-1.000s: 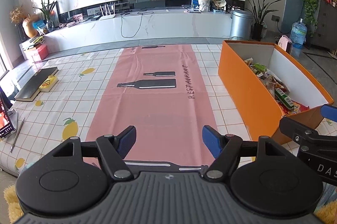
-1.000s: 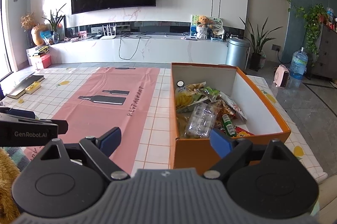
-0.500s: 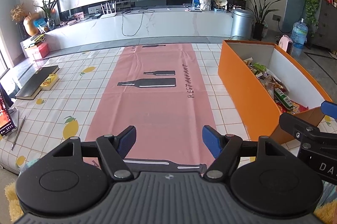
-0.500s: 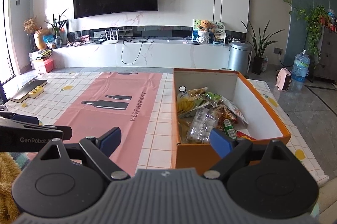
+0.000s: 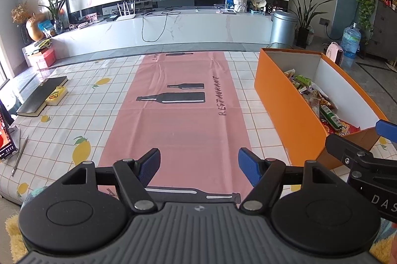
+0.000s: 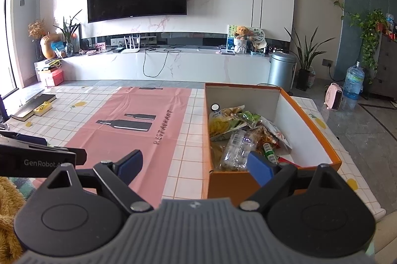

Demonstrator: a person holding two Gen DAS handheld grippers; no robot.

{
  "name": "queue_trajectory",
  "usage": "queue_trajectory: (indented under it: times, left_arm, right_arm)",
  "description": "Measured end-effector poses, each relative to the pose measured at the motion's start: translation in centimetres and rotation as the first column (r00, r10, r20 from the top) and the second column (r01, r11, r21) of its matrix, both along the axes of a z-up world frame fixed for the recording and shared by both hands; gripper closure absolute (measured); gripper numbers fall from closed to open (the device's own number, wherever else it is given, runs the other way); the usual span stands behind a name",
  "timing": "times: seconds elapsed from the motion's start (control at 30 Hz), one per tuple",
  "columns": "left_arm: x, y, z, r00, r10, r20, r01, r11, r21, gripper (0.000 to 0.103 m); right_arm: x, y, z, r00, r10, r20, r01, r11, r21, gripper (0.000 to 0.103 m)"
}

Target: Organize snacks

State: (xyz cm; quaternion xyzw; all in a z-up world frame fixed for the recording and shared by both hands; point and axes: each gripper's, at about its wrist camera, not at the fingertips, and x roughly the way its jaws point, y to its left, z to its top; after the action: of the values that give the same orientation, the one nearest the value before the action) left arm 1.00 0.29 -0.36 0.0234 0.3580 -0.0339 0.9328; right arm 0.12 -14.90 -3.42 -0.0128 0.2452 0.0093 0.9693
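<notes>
Snacks (image 6: 238,135) lie heaped in the orange box (image 6: 307,112), crowded toward its left wall. Pink mat (image 5: 183,115) left of the box lies bare. Left gripper (image 5: 198,164) and right gripper (image 6: 196,164) hover short of the box, jaws wide apart, empty, likely poised for picking.

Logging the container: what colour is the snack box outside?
Orange outside, white inside; the snack box shows best in the right wrist view.

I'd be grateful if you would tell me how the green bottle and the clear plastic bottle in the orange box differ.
The small green bottle is opaque and slim, while the crumpled clear plastic bottle is see-through and bulkier. The green bottle lies nearer the white inner wall on the box's right side; the clear plastic bottle lies toward the middle, left of it. Both lie on their sides among the snack packets in the orange cardboard box, touched by neither claw.
</notes>
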Motion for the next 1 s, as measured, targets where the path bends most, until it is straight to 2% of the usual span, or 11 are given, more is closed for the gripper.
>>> queue_trajectory:
  times: [1.0]
  left_arm:
    - [-0.41, 0.37, 0.45, 1.000, 0.020, 0.003, -0.020, 1.000, -0.012, 0.018]
  right_arm:
    - [-0.24, 0.56, -0.06, 1.000, 0.024, -0.013, -0.024, 1.000, 0.006, 0.014]
